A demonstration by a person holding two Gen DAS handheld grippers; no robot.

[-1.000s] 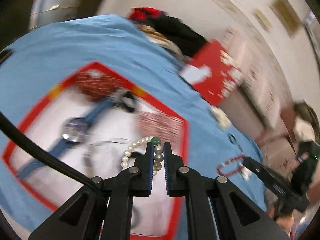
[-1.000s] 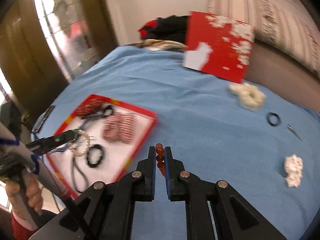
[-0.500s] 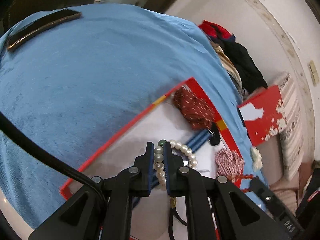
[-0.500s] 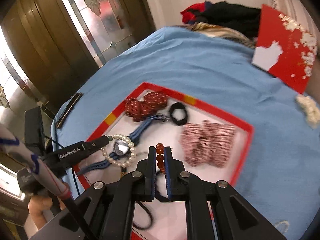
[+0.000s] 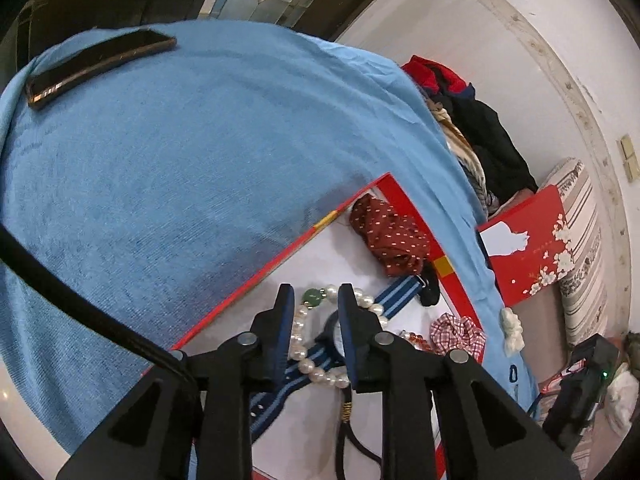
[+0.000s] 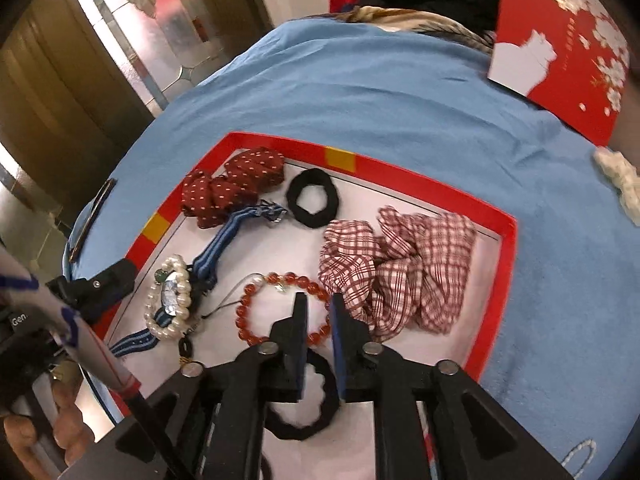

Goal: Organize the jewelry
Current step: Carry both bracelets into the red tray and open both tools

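A red-rimmed white tray (image 6: 400, 176) lies on the blue cloth. My left gripper (image 5: 316, 296) hovers low over its near corner with its jaws opening. The pearl bracelet (image 5: 316, 370) with a green bead lies loose between them, on top of a blue striped watch (image 5: 394, 296). My right gripper (image 6: 318, 304) is over the tray's middle, jaws also opening. The red bead bracelet (image 6: 248, 308) lies flat on the tray floor, its ring passing under the fingertips. The pearl bracelet (image 6: 168, 304) and the left gripper's fingers (image 6: 116, 278) show at the tray's left rim.
The tray also holds a dark red dotted scrunchie (image 6: 236, 184), a black hair tie (image 6: 313, 198), a checked scrunchie (image 6: 400, 272) and a black scrunchie (image 6: 316, 400). A phone (image 5: 100, 64), a red gift box (image 6: 568, 48), a white fluffy piece (image 6: 620, 184) and piled clothes (image 5: 472, 120) lie around it.
Both grippers came down over the tray, each shut on its bracelet. Their jaws have since parted: the pearl bracelet rests on the watch and the red bead bracelet on the tray floor.
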